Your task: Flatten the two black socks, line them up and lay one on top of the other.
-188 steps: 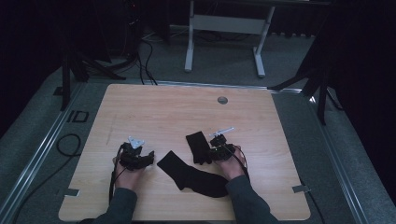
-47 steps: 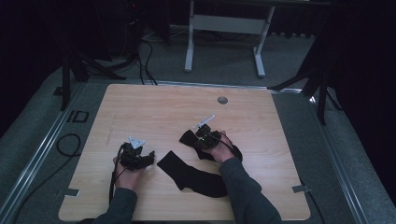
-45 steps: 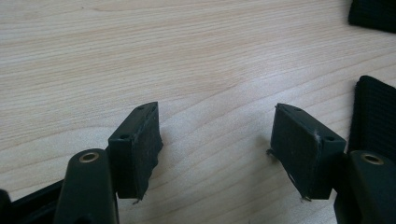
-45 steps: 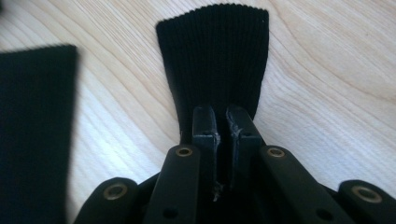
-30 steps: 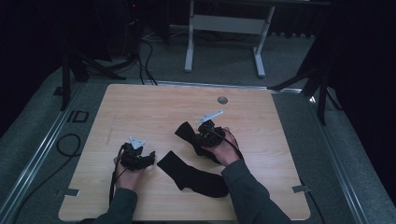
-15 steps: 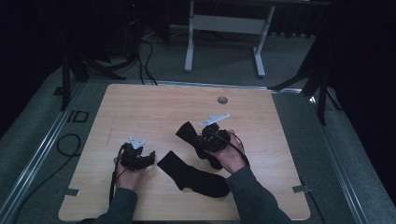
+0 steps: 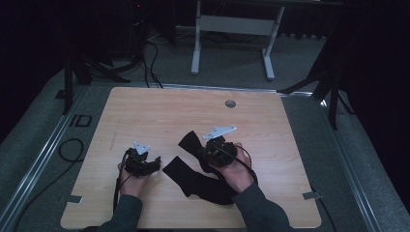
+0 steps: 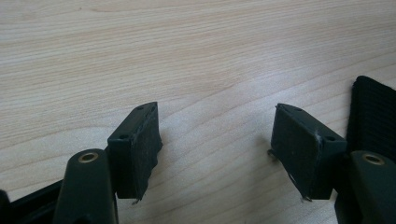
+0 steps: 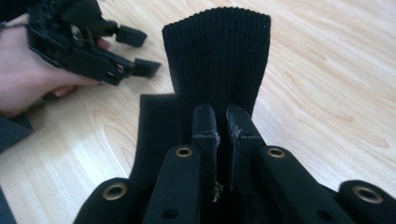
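Two black socks: right gripper (image 9: pixel 222 122) clamps ribbed sock (image 9: pixel 219 56); left gripper (image 8: pixel 217 144) spread wide, holding nothing; second sock (image 7: pixel 193 181) on table (image 7: pixel 159 111).

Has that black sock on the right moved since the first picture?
Yes. The right gripper, shut on the sock, has carried it left and toward the table's round hole; the other sock stays put.

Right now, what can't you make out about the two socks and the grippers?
- Held sock: right gripper view, the right gripper covers its lower part.
- Flat sock: high view, its far end lies under the right hand.
- Left gripper: its own view cuts off the sock edge at the frame's right side.
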A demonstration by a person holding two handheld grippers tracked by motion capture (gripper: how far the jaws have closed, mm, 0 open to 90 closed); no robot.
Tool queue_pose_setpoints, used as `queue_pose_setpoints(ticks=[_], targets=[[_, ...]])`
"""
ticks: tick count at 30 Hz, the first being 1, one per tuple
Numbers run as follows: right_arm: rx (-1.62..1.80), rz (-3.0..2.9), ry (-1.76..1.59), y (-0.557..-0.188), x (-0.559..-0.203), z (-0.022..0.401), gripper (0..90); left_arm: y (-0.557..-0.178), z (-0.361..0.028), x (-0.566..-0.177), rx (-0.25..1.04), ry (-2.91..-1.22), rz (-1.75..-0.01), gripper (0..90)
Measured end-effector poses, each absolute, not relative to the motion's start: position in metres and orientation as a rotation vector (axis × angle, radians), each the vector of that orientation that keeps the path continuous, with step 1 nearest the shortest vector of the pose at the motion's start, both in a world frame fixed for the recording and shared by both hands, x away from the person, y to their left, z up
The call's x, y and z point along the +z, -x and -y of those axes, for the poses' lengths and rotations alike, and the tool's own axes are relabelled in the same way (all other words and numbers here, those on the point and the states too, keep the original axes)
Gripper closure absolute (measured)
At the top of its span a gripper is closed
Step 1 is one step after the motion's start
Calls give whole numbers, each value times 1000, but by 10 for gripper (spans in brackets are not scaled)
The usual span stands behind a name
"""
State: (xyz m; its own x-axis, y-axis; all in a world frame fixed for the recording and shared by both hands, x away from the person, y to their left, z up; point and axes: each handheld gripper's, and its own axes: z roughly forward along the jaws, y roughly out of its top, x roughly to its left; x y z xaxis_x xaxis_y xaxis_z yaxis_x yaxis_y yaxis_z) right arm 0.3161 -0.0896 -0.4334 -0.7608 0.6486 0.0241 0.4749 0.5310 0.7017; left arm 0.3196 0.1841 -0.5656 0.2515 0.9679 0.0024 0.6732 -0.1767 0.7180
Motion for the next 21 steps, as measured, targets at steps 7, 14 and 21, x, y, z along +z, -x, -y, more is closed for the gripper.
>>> queue_pose_setpoints(ticks=[7,14,21], targets=[[1079,-2518,-908,-303,-418,89,832,-320,-184,-566,637,-1925,-1487,335],[1064,-2535,-902,-292,-419,91,830,-320,-184,-566,634,-1923,-1490,335],[1027,-2596,-1000,-304,-458,74,830,-318,-182,-564,628,-1935,-1493,376]])
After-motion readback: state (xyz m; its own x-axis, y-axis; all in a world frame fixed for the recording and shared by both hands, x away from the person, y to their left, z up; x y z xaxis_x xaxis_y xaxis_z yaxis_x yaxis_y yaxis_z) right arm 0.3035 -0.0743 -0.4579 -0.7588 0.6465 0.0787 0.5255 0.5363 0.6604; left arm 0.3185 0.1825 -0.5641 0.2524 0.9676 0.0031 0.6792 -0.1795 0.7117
